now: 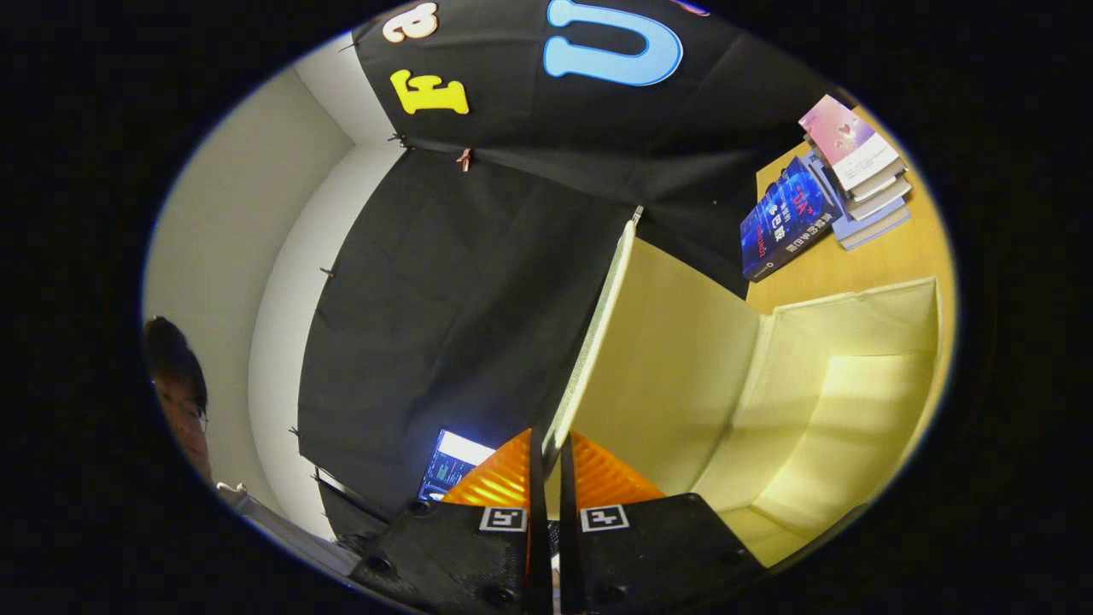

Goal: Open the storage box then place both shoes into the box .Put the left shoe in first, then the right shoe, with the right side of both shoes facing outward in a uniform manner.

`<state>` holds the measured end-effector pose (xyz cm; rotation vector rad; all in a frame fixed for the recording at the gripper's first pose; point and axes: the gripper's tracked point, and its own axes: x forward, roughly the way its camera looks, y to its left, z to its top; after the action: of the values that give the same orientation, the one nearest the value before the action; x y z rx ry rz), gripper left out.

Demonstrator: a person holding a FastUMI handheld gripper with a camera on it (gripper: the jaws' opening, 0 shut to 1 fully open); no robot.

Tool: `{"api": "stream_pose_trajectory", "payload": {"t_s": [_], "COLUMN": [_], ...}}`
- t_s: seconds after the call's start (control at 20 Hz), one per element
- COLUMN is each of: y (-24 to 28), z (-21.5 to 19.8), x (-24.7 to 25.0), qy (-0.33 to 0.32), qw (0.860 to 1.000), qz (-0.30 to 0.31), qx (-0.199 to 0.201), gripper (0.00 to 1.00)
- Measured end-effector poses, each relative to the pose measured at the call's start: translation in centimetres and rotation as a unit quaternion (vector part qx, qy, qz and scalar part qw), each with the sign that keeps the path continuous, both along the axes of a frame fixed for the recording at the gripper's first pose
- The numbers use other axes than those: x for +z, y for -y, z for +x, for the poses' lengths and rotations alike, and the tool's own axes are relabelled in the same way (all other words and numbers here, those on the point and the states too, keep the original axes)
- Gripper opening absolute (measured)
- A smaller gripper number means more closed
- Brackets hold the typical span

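Here, gripper [551, 444] pinching pale box lid [598, 325], raised

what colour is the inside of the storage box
Pale yellow, seen best in the gripper view: the storage box interior, beside the lid pinched by the hand-held gripper.

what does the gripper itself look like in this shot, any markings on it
The gripper has two narrow fingers running forward side by side, each backed by a ribbed, wedge-shaped piece. They sit on a dark, bulky body with round screw heads. Each half carries a small square black-and-white marker tag near the base of its finger. No cables can be made out.
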<state>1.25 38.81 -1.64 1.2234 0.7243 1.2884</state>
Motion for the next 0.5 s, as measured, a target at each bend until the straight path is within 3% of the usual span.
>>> {"api": "stream_pose_trajectory", "payload": {"t_s": [0.2,0.3,0.5], "y": [-3.3,-4.1,-4.8], "z": [0.3,0.6,1.2], "x": [-0.3,-0.8,-3.0], "qy": [0.001,-0.005,0.000], "qw": [1.000,1.000,0.997], "qz": [-0.019,-0.029,-0.078], "qx": [0.005,0.007,0.000], "gripper": [0.16,0.29,0.94]}}
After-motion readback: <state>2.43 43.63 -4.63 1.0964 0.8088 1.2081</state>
